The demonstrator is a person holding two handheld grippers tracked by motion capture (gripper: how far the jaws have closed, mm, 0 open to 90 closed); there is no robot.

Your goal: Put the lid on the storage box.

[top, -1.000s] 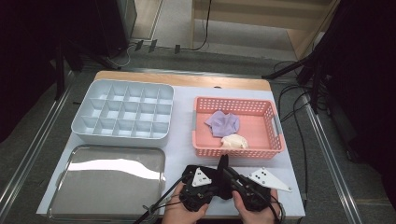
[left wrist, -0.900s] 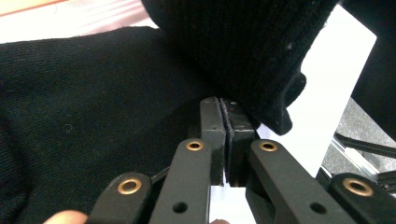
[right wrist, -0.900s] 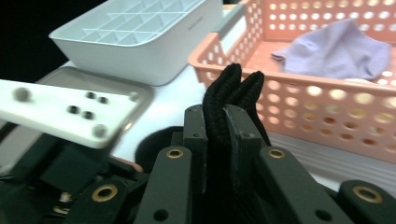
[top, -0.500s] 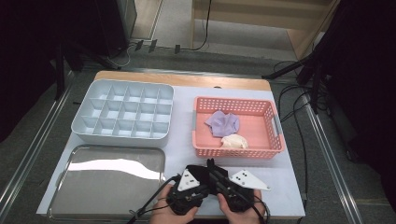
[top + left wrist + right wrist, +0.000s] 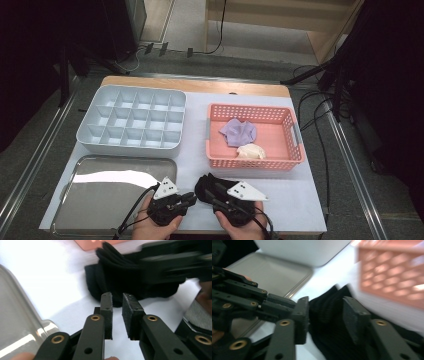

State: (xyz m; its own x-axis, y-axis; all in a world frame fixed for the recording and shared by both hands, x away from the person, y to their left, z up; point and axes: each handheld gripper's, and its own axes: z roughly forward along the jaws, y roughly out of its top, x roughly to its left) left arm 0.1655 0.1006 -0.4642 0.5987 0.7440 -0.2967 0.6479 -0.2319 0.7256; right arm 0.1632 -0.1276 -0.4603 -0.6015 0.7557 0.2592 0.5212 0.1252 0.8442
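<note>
Right gripper view: right gripper (image 5: pixel 325 315) jaws have just been opening, now apart w/ black cloth (image 5: pixel 329 322) between them, pads not pressing on it, so it looks let go or being re-gripped; left gripper view: left gripper (image 5: pixel 117 312) jaws nearly together, narrow gap, nothing in it, tips aimed at cloth (image 5: pixel 130 277) just ahead on the white table (image 5: pixel 50 282). Step, as I read it: handling the cloth at the table's near edge, between both hands, prob. re-gripping or folding it; next move calls for right jaws to close on a fold while left opens wider and takes an edge. High view adds what the gripper views lack: cloth (image 5: pixel 210 186) lies in front of the pink basket (image 5: pixel 297 150), which holds a purple (image 5: pixel 239 132) and a cream item (image 5: pixel 251 151); grey divided box (image 5: pixel 90 137) far left; metal tray (image 5: pixel 90 200) near left, by the left hand (image 5: pixel 155 227).
</note>
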